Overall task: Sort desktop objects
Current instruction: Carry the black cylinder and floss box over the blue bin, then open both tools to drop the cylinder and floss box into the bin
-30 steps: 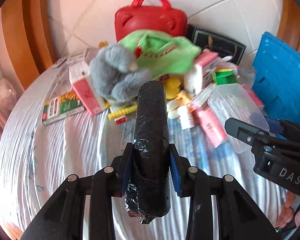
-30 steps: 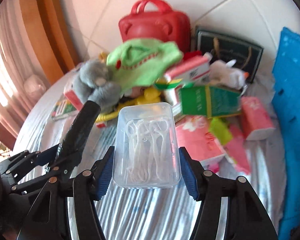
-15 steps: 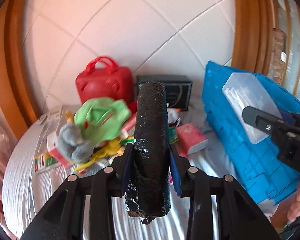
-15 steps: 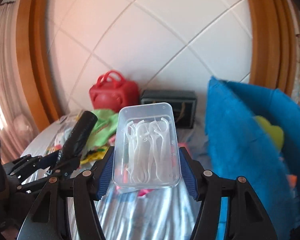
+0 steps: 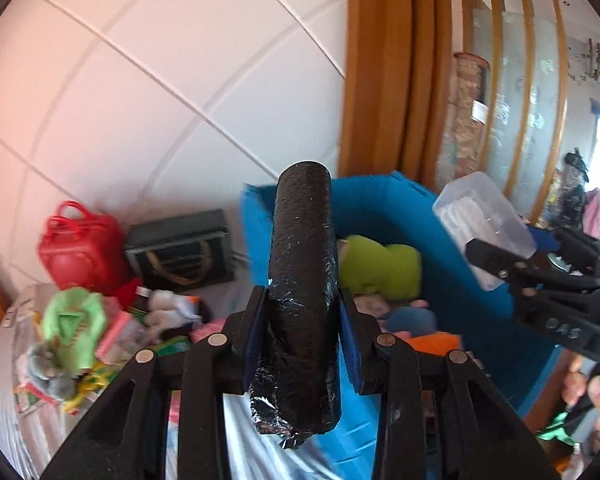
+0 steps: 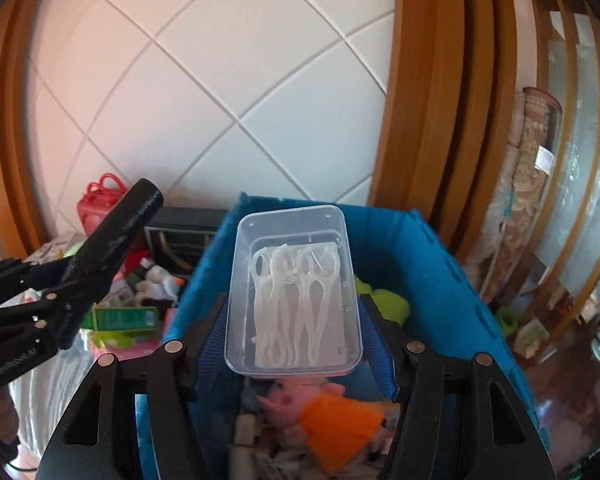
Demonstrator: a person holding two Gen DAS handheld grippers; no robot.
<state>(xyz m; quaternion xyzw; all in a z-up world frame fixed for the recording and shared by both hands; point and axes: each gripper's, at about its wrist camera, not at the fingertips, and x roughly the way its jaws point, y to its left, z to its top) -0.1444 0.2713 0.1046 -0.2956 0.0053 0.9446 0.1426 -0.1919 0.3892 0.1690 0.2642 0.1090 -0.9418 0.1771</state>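
Note:
My left gripper (image 5: 302, 320) is shut on a black foil-wrapped roll (image 5: 302, 280), held up in front of the blue bin (image 5: 384, 204). The roll (image 6: 116, 236) also shows at the left of the right wrist view. My right gripper (image 6: 294, 340) is shut on a clear plastic box of white floss picks (image 6: 294, 288), held above the open blue bin (image 6: 432, 280). The box (image 5: 484, 220) shows at the right in the left wrist view. The bin holds a green plush (image 5: 380, 268) and a pink and orange pig toy (image 6: 324, 412).
A pile of objects lies on the striped tablecloth (image 5: 4, 420) to the left: a red bag (image 5: 80, 248), a black bag (image 5: 180, 252), a green cloth (image 5: 76, 320), a grey plush (image 5: 48, 372), a green carton (image 6: 124, 316). A tiled wall and wooden frame stand behind.
Both grippers have swung right and risen from over the pile to the blue bin, each still holding its object. The right gripper now hangs over the bin's opening.

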